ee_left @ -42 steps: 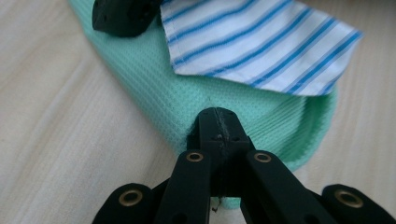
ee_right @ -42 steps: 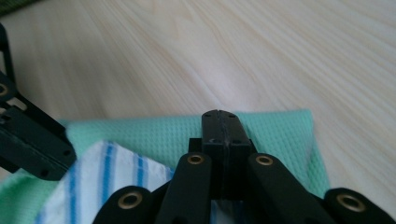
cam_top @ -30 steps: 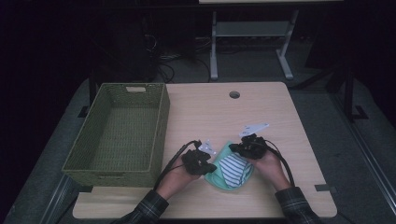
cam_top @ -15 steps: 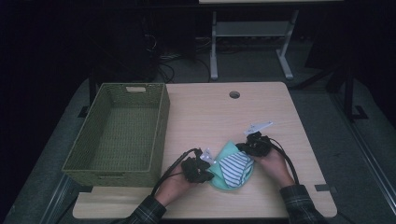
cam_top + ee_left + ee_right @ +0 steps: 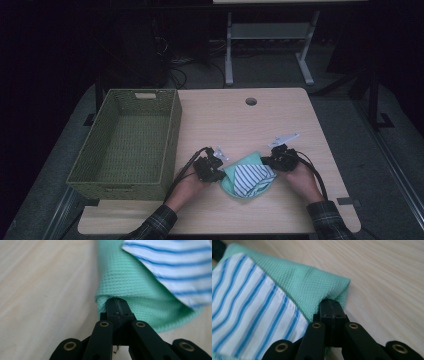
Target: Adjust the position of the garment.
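A: We see the green cloth (image 5: pixel 250 176) lying on the table (image 5: pixel 280 120), near the basket (image 5: pixel 127 140). A white cloth with blue stripes (image 5: pixel 252 176) lies on top.

B: Our left gripper (image 5: pixel 218 172) and right gripper (image 5: pixel 269 161) each pinch a green edge tight.

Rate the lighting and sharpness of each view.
High view: dim, dark surroundings, the table evenly lit, mostly sharp. Left gripper view: bright; the green cloth sharp near the jaws, blurring farther off. Right gripper view: bright, weave crisp, wood soft at the far edge.
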